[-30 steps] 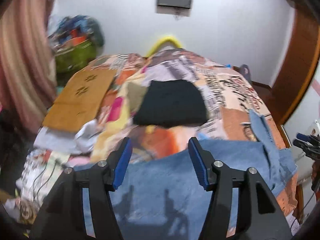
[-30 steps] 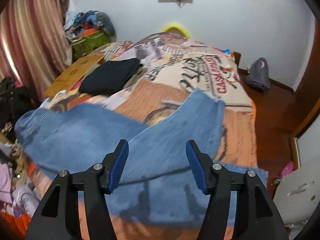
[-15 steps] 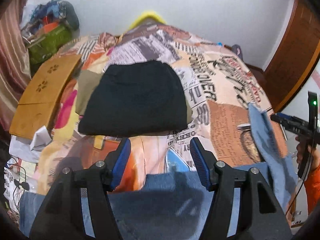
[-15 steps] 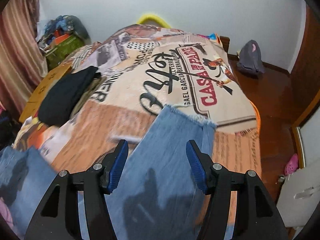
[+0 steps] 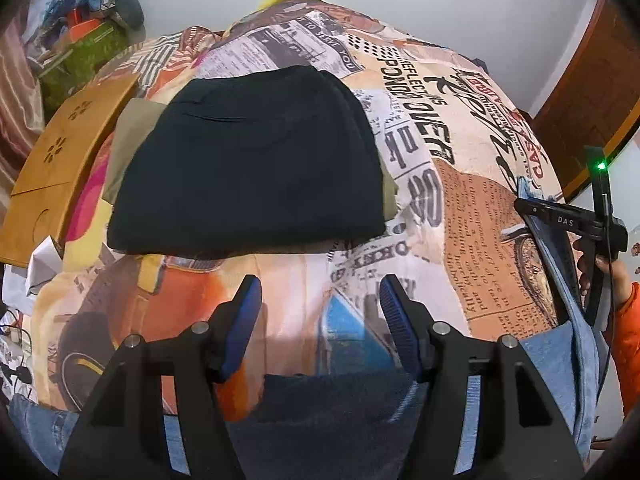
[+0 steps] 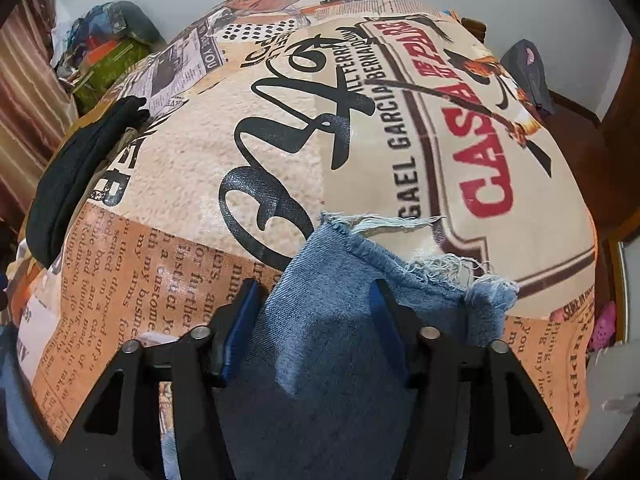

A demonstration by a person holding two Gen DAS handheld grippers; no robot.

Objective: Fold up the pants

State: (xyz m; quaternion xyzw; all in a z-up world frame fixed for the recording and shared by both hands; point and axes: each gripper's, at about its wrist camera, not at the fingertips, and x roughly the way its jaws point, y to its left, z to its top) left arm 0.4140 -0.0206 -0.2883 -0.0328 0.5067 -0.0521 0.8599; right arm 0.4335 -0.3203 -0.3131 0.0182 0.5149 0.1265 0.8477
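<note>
Faded blue denim pants (image 6: 344,320) with a frayed, raw-cut hem lie spread on a bed covered by a printed newspaper-and-poster patterned blanket (image 6: 280,128). In the right wrist view one leg end reaches up between the blue pads of the right gripper (image 6: 308,320); the frayed hem lies just beyond the fingertips and the cloth bulges upward between them. The jaws have just been closing with the denim between them, and the pads appear to meet the fabric on both sides, so this reads as a pinch on the leg near its hem, probably so the leg can be carried over to make a fold.

The left gripper (image 5: 320,320) hovers with its jaws apart and nothing between the pads; the edge of the darker upper part of the pants lies just below its fingertips, not yet entered. It is likely placed there to take the waist end or to pin the garment while the other side is moved.

In the left wrist view the right gripper appears at the right edge, held by a hand (image 5: 592,268) in an orange sleeve, with a strip of denim hanging beside it.

Farther up the blanket rests a folded black garment (image 5: 248,168), well apart from the pants, and beside it a flat tan wooden board (image 5: 60,160) at the bed's left margin.
</note>
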